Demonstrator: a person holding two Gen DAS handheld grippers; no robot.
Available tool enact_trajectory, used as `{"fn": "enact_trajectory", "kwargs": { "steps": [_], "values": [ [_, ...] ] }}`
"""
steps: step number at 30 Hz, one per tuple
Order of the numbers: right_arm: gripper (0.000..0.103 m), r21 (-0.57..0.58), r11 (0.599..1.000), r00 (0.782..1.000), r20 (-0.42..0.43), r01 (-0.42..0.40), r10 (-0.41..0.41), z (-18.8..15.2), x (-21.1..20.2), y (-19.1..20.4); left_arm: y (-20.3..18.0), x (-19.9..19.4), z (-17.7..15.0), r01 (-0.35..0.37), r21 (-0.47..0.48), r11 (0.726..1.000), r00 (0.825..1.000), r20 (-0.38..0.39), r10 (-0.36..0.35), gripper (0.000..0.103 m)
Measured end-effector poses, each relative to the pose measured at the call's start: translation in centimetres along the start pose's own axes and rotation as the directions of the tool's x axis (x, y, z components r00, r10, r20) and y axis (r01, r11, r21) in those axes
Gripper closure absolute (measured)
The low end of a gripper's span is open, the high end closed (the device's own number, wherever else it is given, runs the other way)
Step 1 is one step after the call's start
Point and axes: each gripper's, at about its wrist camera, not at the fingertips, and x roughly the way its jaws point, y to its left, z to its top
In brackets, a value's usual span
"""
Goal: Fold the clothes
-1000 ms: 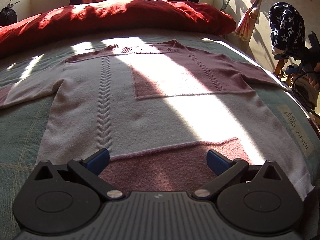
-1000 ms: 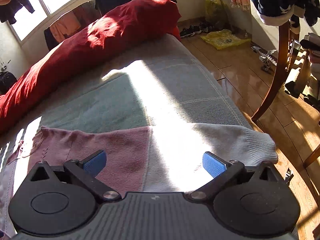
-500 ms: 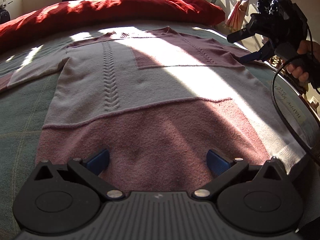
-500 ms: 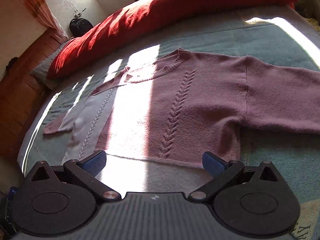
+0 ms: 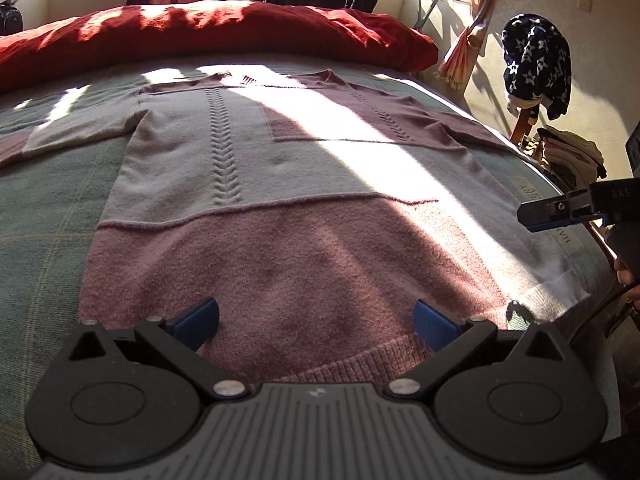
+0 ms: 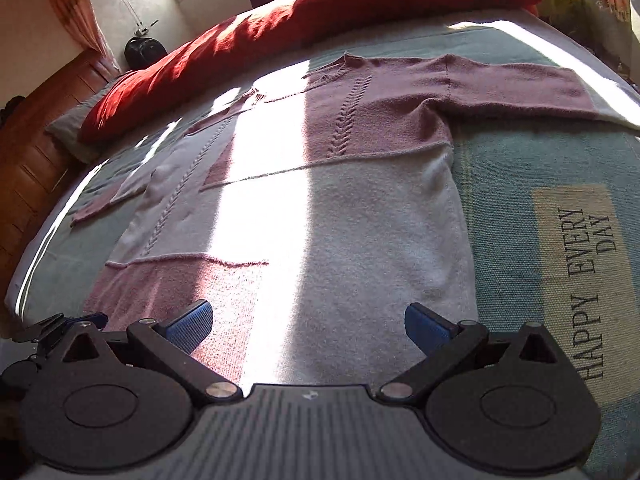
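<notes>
Both tools (image 5: 316, 322) (image 6: 308, 326), wide open and empty, now hover at the sweater's (image 5: 280, 184) hem.

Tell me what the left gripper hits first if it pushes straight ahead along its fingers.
Most likely the sweater: the left gripper, jaws open, points along its pink lower panel near the hem. Height above the fabric is unclear; if it skims over, the red duvet lies beyond.

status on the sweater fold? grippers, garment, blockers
Left gripper open, empty, at the hem. Right gripper open, empty, at the hem. Sweater flat on the bed, sleeves out, unfolded. Nothing on it.
</notes>
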Motion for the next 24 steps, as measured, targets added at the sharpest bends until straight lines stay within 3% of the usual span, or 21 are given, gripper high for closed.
{"fn": "enact_trajectory", "kwargs": {
  "steps": [2,10,15,19,22,24],
  "values": [
    [0.0,-0.002,1.0,1.0,-0.025,0.019,-0.019,-1.0,1.0,0.6,0.1,0.1,-0.3,-0.006,0.002,1.0,1.0,-0.018,0.006,0.001],
    [0.0,-0.105,0.986,0.992,0.03,0.127,-0.125,-3.2,2.1,2.2,0.1,-2.1,-2.4,-0.009,0.007,1.0,0.999,-0.033,0.009,0.001],
    [0.0,-0.192,0.964,0.982,0.074,0.187,-0.176,-4.3,2.6,3.2,-0.4,-2.5,-0.1,-0.01,0.025,1.0,1.0,-0.003,0.01,0.001],
    [0.0,-0.203,0.957,0.976,0.106,0.208,-0.19,-4.8,2.6,3.5,-1.5,-0.8,2.3,0.019,0.054,0.998,1.0,0.018,-0.02,0.001],
    [0.0,-0.199,0.958,0.977,0.106,0.204,-0.186,-4.7,2.6,3.3,-2.5,1.4,2.9,0.067,0.055,0.996,0.997,-0.028,-0.066,0.001],
    [0.0,-0.2,0.959,0.977,0.105,0.201,-0.183,-4.7,2.5,3.3,-3.0,2.6,2.4,0.058,0.044,0.997,0.996,-0.07,-0.055,0.001]
  ]
}}
